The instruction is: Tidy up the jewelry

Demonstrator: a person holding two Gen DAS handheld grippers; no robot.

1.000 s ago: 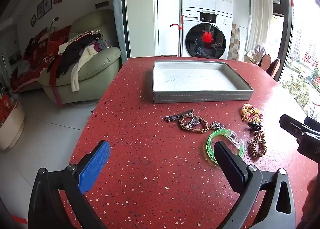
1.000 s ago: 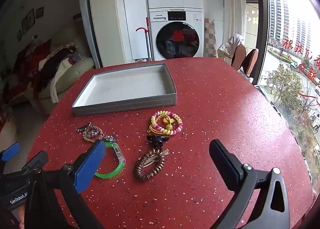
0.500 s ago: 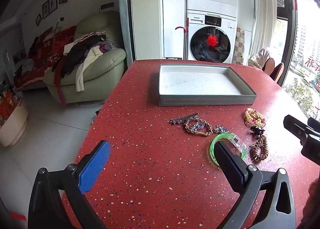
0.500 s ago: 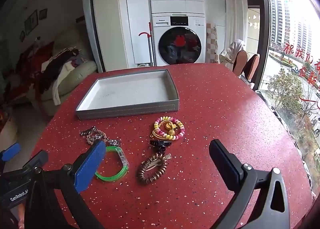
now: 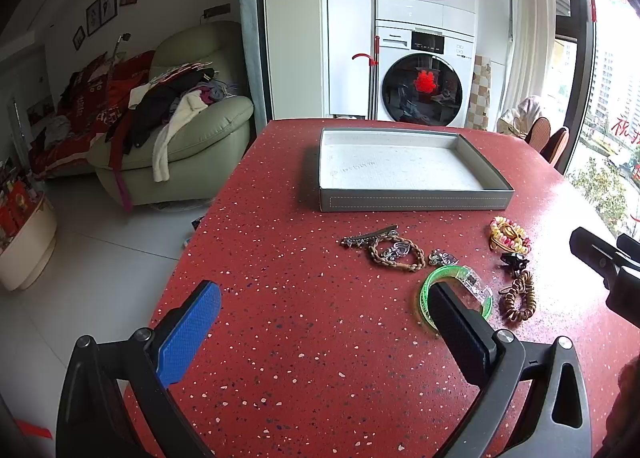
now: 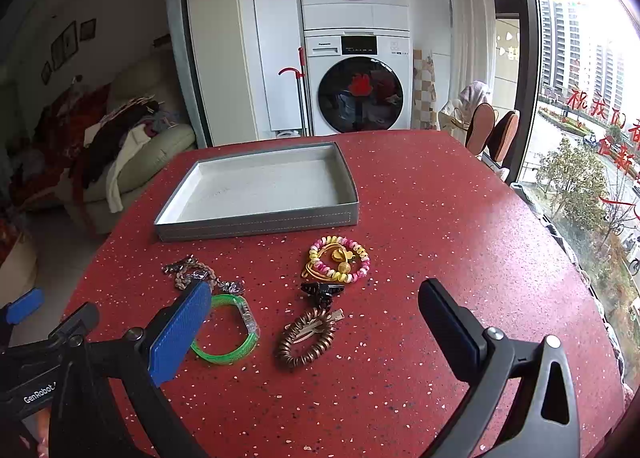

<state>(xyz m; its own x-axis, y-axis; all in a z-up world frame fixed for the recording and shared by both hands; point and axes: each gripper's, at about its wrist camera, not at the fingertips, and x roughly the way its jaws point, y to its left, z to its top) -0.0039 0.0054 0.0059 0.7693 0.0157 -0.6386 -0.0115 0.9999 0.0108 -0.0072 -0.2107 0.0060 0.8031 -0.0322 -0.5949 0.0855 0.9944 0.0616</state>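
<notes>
An empty grey tray (image 5: 412, 202) (image 6: 256, 225) stands on the red speckled table. In front of it lie a braided brown bracelet with a silver clip (image 5: 394, 252) (image 6: 192, 272), a green bangle (image 5: 460, 276) (image 6: 234, 342), a pink-and-yellow bead bracelet (image 5: 509, 238) (image 6: 340, 258), a black claw clip (image 5: 514, 259) (image 6: 322, 292) and a brown coil hair tie (image 5: 519, 296) (image 6: 308, 338). My left gripper (image 5: 324, 326) is open and empty above the table, near the bangle. My right gripper (image 6: 316, 322) is open and empty, over the coil tie.
The table's left edge (image 5: 192, 242) drops to a tiled floor. A green sofa with piled clothes (image 5: 172, 137) stands at the left. Stacked washing machines (image 5: 424, 69) stand behind the table. A window (image 6: 580, 137) runs along the right side.
Both grippers have lifted and pulled back a little, so the tray and jewelry sit lower in view. Both stay open. No item has moved.
</notes>
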